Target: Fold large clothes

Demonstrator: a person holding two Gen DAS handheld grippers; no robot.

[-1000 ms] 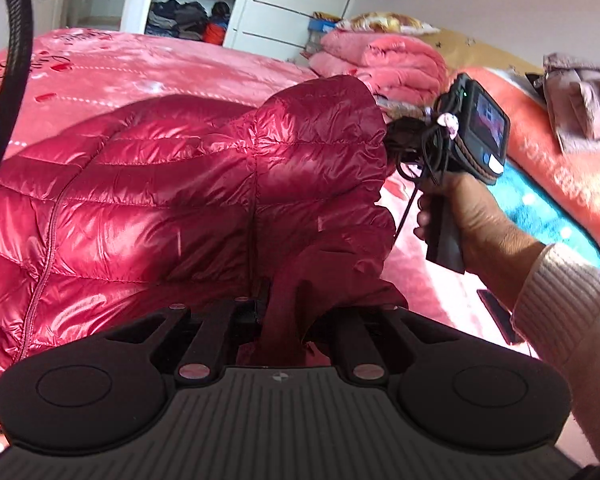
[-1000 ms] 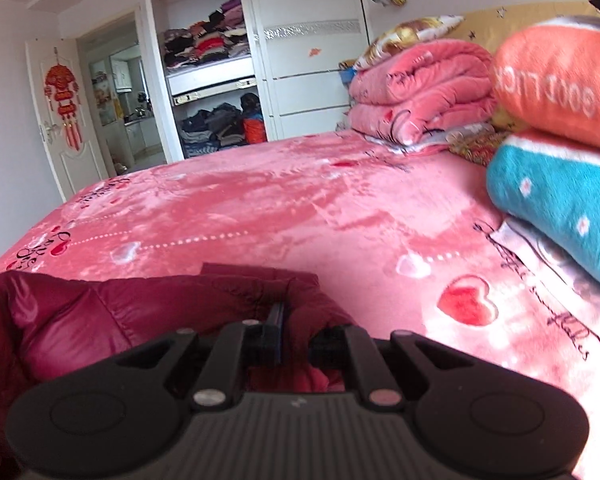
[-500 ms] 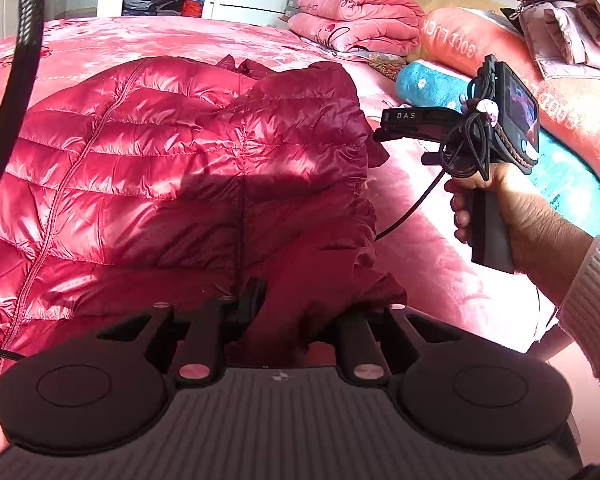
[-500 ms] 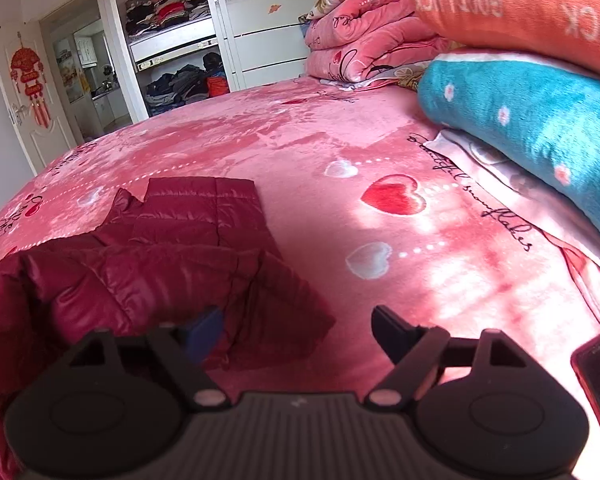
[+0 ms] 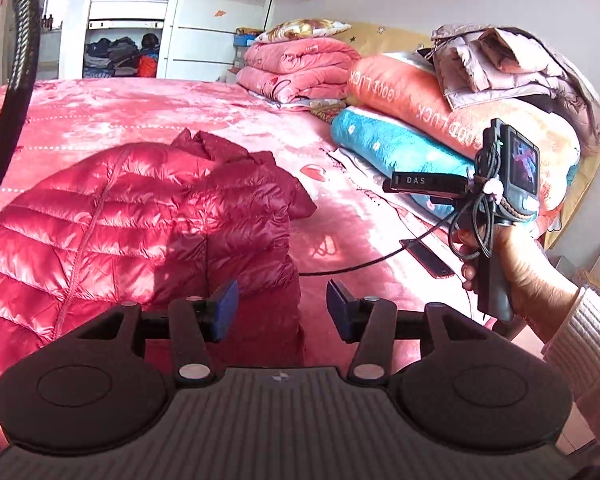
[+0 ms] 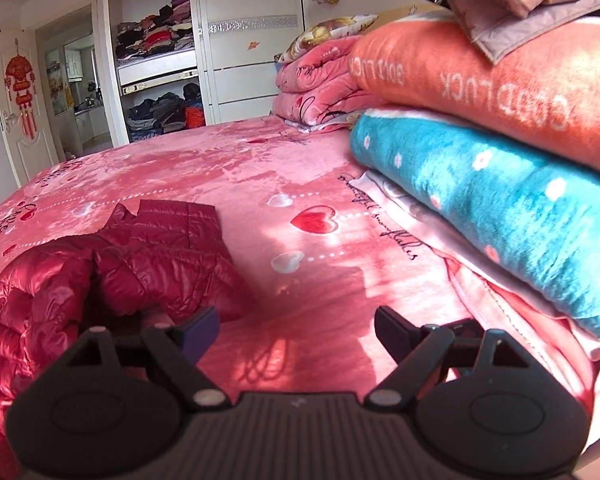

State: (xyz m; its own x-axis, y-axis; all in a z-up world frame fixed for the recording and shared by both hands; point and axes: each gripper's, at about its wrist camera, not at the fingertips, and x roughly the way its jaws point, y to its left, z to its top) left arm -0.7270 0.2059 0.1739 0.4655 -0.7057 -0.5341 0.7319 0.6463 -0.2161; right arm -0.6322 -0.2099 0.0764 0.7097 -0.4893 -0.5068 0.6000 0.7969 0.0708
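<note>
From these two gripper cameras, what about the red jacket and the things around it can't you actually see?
- Red down jacket: in the left wrist view its near hem is hidden behind the gripper body, its left side cut off by the edge.
- Jacket underside: hidden against the pink bedspread in both views.
- Phone: half hidden by the right gripper's cable in the left wrist view.
- Wardrobe shelves: folded clothes too small to tell apart.

One red puffer jacket [image 5: 112, 216] lies on one bed [image 5: 140, 108]. At three o'clock, two folded blankets [image 6: 500, 120] are stacked; at one o'clock, one pink quilt [image 5: 296, 68]. One phone [image 5: 430, 258].
</note>
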